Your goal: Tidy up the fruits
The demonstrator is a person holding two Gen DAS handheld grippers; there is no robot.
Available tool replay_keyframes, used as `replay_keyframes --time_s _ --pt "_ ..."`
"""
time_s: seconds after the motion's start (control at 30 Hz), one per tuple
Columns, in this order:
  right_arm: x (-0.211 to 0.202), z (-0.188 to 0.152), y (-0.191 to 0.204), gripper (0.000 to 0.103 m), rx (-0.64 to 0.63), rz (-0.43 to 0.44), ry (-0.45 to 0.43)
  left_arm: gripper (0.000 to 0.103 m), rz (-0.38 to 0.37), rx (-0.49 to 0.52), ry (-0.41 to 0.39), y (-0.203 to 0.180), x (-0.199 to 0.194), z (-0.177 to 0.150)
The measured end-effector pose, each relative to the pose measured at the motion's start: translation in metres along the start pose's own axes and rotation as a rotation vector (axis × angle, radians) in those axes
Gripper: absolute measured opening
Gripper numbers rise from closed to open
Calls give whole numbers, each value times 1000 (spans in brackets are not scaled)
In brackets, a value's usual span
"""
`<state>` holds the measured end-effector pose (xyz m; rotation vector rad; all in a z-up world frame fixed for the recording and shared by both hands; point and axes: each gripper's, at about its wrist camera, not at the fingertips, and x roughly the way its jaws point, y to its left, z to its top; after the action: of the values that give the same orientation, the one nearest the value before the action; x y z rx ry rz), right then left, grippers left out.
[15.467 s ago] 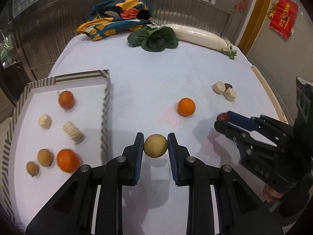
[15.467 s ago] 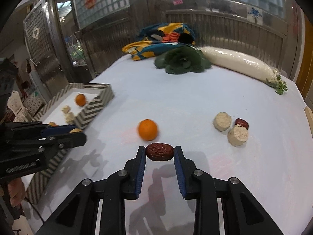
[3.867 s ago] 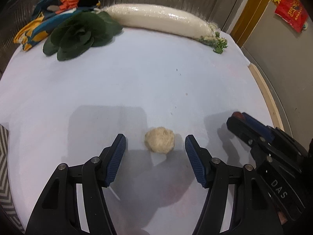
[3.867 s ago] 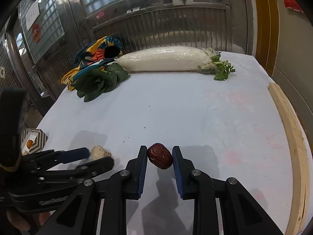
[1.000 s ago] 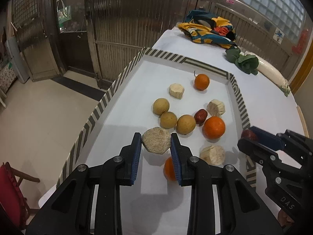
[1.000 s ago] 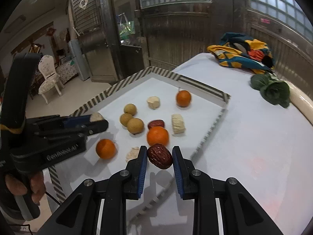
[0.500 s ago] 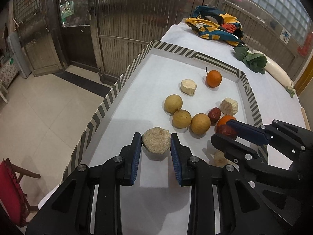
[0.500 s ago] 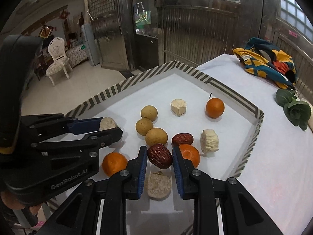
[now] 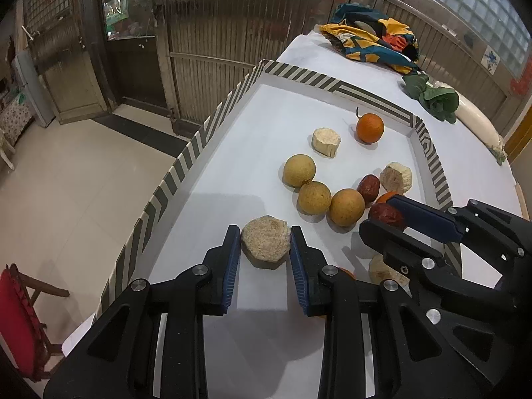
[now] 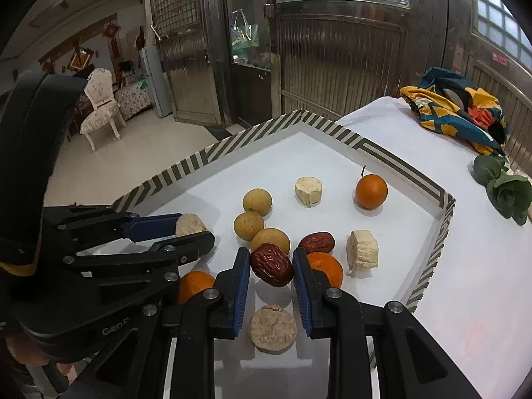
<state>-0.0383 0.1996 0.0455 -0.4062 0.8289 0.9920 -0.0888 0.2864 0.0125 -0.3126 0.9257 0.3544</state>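
Both claws hang over the striped tray to drop their loads among the gathered fruit: the left claw grips a pale chunk, the right claw a red date.

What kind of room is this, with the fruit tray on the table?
Probably a lived-in home, perhaps an entrance hall or dining area. A white-clothed table holds the striped tray, metal grille doors stand behind it, and an ornate white chair sits on the tiled floor beyond.
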Motion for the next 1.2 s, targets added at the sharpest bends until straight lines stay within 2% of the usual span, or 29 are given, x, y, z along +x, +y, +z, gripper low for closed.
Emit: replay_keyframes --time_s 0.13,0.2,0.27,0.33,0.57,0.67,0.8,1.0,1.2 --pt "-2 -2 -4 25 26 14 -9 30 7 0 3 0 1 0" --pt "-8 -4 -6 25 44 23 -26 33 14 2 -1 -1 -1 -1" --pt "-13 -5 -8 25 60 29 -39 55 11 1 -9 -2 -3 -1" --pt "-20 -6 -11 26 76 23 -58 65 -3 -5 -28 -3 -8 -2" --pt "-50 -19 -24 26 153 13 -115 65 -14 23 -75 -16 -23 -7" --pt "-71 -30 -30 27 194 -20 -165 65 -10 48 -116 -29 -33 -13" --pt "-95 -47 -31 29 213 -111 -204 65 -1 89 -182 -49 -48 -20" --pt "-112 -67 -37 32 268 -144 -233 65 10 120 -263 -66 -68 -30" --pt "-118 -73 -35 39 266 -156 -238 65 19 127 -284 -70 -77 -36"
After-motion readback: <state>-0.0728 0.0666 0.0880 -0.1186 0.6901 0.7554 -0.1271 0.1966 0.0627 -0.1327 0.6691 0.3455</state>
